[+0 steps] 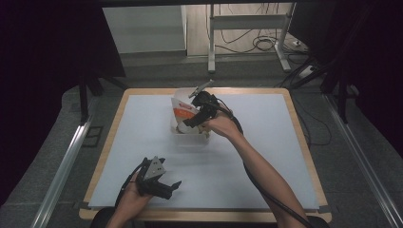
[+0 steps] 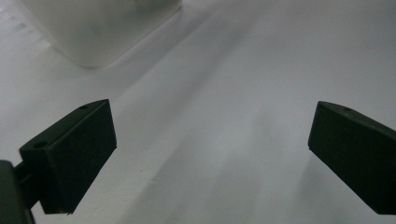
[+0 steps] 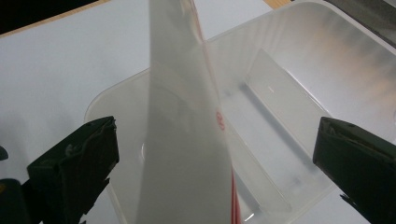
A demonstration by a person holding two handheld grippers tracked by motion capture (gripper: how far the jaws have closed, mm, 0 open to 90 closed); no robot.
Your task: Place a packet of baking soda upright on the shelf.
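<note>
Translucent plastic bin at the table's far side holds the packet upright between my right gripper's wide-open jaws; unsupported, it may topple. My left gripper gapes empty.

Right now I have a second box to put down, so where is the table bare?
Bare: the white mat between the clear bin and the left gripper, and the right side beyond the forearm. Crowded: the bin, where the open right gripper straddles a white packet.

A white packet with red-orange print stands upright in a clear plastic tub. It rises between the right gripper's spread jaws, untouched by either.
</note>
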